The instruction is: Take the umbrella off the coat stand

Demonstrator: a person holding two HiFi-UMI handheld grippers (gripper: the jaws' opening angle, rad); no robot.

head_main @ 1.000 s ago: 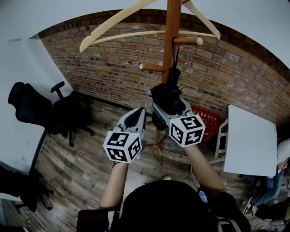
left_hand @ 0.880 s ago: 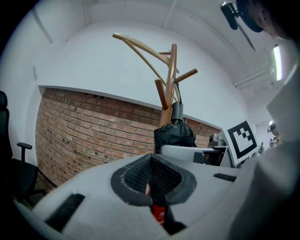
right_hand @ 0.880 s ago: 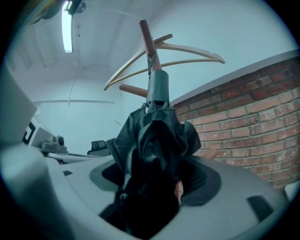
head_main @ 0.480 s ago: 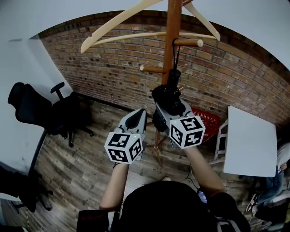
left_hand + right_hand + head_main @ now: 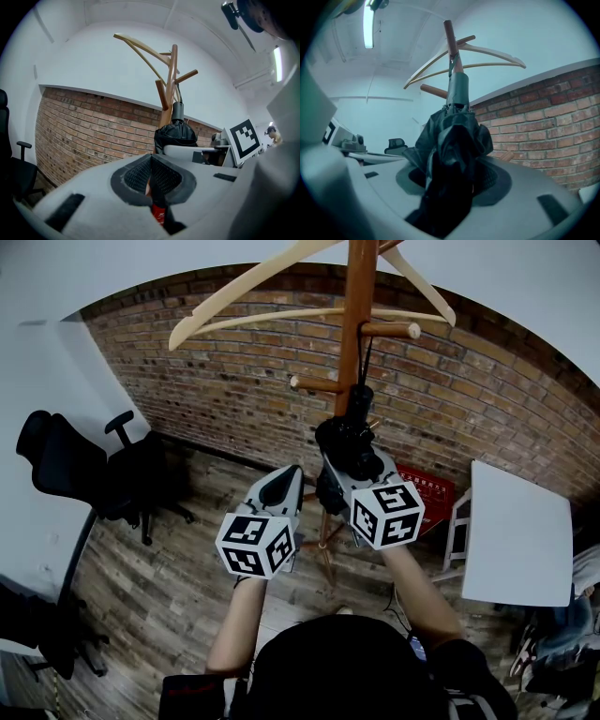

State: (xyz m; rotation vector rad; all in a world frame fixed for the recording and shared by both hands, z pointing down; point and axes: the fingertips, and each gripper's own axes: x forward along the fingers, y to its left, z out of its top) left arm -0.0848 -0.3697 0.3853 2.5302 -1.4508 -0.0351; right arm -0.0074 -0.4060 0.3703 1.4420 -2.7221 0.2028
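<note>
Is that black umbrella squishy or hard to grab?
Probably squishy outside: the umbrella cloth bunches in loose folds where the right tool, its jaws just closing, pinches it. Likely stiff inside, as it hangs straight. It may swing, dangling by a thin strap from the coat stand.

Glossy black umbrella [image 5: 349, 442], warm orange-brown coat stand [image 5: 354, 324] – paler cream hangers [image 5: 187, 329] (bare wood, both). Red-brown brick wall [image 5: 187, 381], grey-brown plank floor [image 5: 169, 587], plain white tabletop [image 5: 520, 540].

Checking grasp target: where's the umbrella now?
Head view, centre: umbrella hangs from a stand peg; the right tongs, just closing, grip its folds.
</note>
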